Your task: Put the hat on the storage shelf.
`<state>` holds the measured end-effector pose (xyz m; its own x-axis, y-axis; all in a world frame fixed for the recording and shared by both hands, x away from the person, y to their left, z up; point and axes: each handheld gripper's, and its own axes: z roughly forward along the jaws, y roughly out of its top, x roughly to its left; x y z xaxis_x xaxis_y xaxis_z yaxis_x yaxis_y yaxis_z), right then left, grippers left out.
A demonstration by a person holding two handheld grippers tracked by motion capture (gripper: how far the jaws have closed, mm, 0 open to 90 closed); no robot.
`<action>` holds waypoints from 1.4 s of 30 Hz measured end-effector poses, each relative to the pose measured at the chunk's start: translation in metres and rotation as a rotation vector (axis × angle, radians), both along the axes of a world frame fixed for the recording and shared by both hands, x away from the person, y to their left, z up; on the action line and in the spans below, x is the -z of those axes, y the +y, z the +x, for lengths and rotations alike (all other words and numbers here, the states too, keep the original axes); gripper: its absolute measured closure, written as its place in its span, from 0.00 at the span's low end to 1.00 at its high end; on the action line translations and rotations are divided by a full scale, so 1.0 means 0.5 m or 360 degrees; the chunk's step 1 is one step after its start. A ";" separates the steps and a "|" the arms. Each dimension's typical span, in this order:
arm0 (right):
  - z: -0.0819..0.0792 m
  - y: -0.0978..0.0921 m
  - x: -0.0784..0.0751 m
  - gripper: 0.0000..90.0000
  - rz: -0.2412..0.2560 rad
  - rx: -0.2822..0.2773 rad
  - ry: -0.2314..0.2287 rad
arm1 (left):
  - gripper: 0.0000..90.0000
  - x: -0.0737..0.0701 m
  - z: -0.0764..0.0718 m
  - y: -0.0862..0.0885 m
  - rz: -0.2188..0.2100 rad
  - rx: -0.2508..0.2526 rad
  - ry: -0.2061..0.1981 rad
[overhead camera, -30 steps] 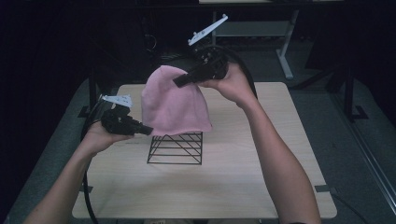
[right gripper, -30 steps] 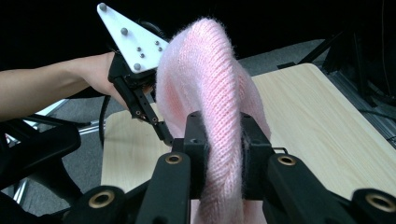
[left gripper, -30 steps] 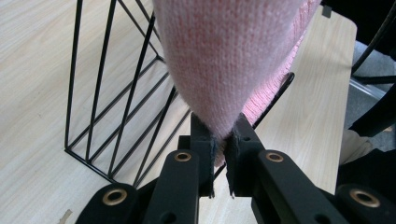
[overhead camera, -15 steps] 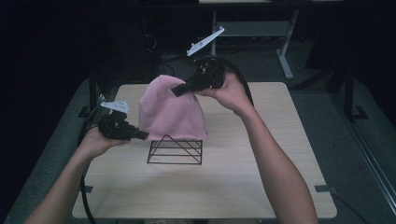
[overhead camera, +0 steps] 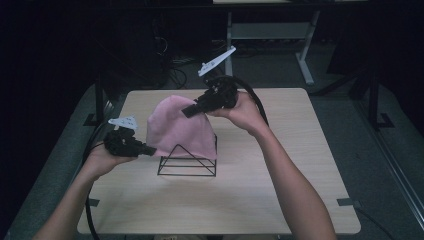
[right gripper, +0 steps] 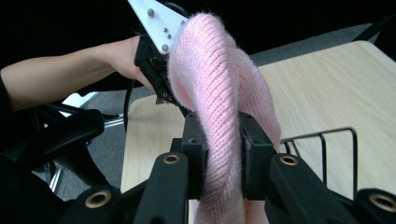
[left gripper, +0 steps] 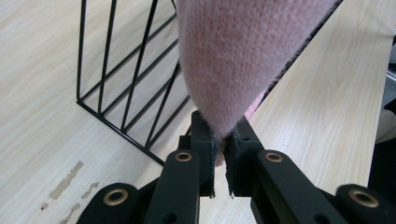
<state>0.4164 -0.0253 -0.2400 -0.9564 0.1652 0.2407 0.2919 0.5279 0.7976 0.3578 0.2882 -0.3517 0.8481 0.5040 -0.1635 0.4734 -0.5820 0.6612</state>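
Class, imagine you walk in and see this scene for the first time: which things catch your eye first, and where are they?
The eye lands first on the pink knitted cloth held up over the middle of the wooden table, bright against the dark room. The right gripper pinches its top edge and the left gripper grips its lower left corner. Beneath the cloth stands a black wire rack with a three-cornered front.

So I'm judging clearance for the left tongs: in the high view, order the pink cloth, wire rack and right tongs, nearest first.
1. Pink cloth: its lower left corner is pinched in the left tongs.
2. Wire rack: just right of them, on the table.
3. Right tongs: farther right and higher, at the cloth's top.
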 end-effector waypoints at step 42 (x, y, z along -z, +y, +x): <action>-0.030 0.022 0.133 0.70 -0.0149 -0.0078 0.0149 | 0.93 0.105 0.002 -0.033 0.0349 0.0034 0.0044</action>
<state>0.4017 -0.0145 -0.3063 -0.9380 0.1446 0.3150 0.3347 0.6144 0.7145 0.3586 0.2715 -0.4045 0.8558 0.5118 -0.0754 0.4754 -0.7205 0.5049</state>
